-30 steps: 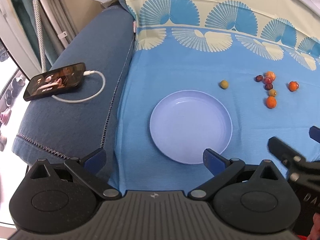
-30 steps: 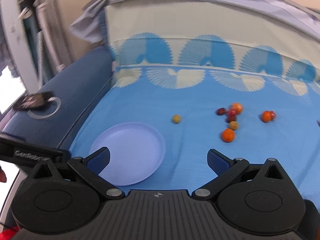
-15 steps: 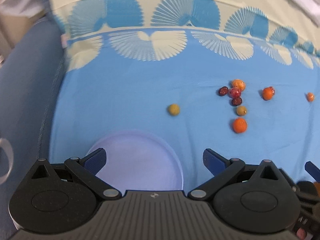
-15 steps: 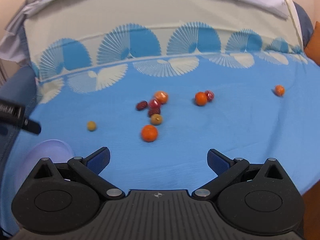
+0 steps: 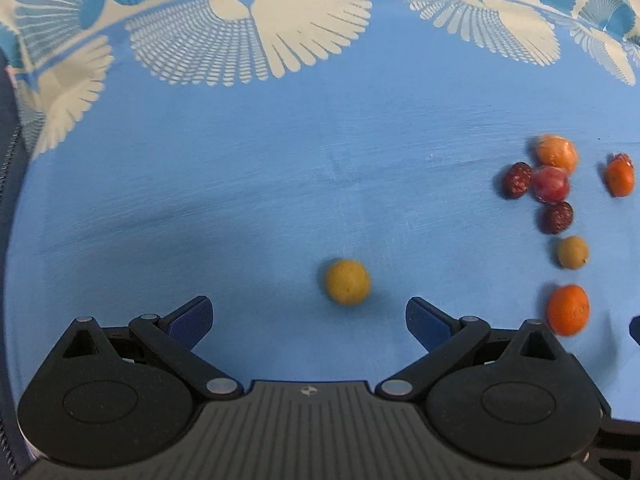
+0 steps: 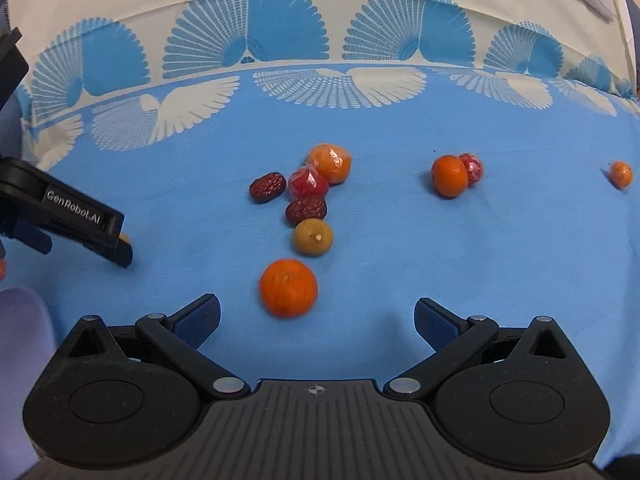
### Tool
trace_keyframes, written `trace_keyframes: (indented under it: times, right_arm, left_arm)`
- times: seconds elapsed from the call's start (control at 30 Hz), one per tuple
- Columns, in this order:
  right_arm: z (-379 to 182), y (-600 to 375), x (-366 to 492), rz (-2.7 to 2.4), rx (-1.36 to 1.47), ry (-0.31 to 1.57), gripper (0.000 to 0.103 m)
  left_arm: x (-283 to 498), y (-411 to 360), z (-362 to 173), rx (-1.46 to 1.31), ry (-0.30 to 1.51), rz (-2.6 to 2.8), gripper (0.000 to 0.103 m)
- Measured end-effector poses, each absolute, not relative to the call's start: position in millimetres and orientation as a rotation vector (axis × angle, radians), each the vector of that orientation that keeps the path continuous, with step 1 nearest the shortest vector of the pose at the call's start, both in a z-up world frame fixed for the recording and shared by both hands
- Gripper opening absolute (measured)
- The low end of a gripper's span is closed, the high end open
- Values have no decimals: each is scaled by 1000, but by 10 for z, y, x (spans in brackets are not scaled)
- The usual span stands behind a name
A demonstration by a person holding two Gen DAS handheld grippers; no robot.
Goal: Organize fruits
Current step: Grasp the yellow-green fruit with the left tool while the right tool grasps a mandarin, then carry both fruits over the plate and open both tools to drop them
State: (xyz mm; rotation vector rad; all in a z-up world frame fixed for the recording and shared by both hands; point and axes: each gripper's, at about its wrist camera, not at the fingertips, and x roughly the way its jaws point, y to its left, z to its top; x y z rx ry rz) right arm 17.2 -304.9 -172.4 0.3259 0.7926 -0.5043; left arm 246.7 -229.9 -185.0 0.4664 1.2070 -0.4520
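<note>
My left gripper (image 5: 309, 318) is open and empty, just short of a tan round fruit (image 5: 347, 282) on the blue cloth. My right gripper (image 6: 316, 318) is open and empty, just short of an orange (image 6: 288, 288). Beyond the orange lie a tan fruit (image 6: 313, 237), two red dates (image 6: 267, 187), a red wrapped fruit (image 6: 308, 182) and a wrapped orange (image 6: 329, 163). Further right are another orange (image 6: 449, 175) with a red wrapped fruit (image 6: 472, 167), and a small orange (image 6: 620, 174). The left gripper's body (image 6: 76, 216) shows at the left of the right wrist view.
The lavender plate's edge (image 6: 20, 344) shows at the lower left of the right wrist view. The cloth's cream fan-patterned border (image 6: 320, 40) rises at the back. A dark blue cushion edge (image 5: 5, 200) lies at the left.
Both grippers moved forward and right, away from the plate and toward the fruits. The left now faces the tan fruit, the right the nearest orange. The phone left view.
</note>
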Motion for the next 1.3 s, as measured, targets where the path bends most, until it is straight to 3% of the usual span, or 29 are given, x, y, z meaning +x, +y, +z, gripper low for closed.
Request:
trace_keyframes:
  times: [0.07,0.1,0.13,0.17,0.2,0.23,0.27,0.43,0.6,0.97,1.3]
  right_arm:
    - [-1828,-3089,291,-503,312,806,102]
    - [-1897,-3099,347,-478,299,829,94]
    - [-1952,-3095,371,-458,260,845,92]
    - [-1954,-3061,332,-450,218,811,74]
    - [-1938,-3041,293,-439,203,789,53]
    - [-1915,-3031,250,-427,195,778,44]
    - [-1892,-3033,221,-424,192,780,35]
    - [-1604,-3120,35,-439,278,841,35]
    - [-1118,-3085,-439,-451,233,772,35]
    - [-489,-2690,-1070,-399,171,652,35]
    - [-128,-2017,-1247,-248,134,581,35]
  left_arm:
    - [2524,-2326,-1910,466,1222,-475,103]
    - [2545,-2350,-1930,473,1220,-494,102]
    - [2548,-2351,-1937,480,1199,-517,97]
    - [2526,-2365,-1920,485,1170,-525,75]
    - [2515,-2358,-1915,492,1158,-526,60]
    - [2511,-2343,-1894,487,1149,-529,53]
    - [2517,-2338,-1872,473,1149,-533,28]
    - [2371,-2392,-1521,424,1068,-612,27]
    - [2019,-2233,-1051,312,1007,-657,28]
    - [1411,-1442,-219,211,925,-564,28]
    - [824,-672,167,142,873,-510,28]
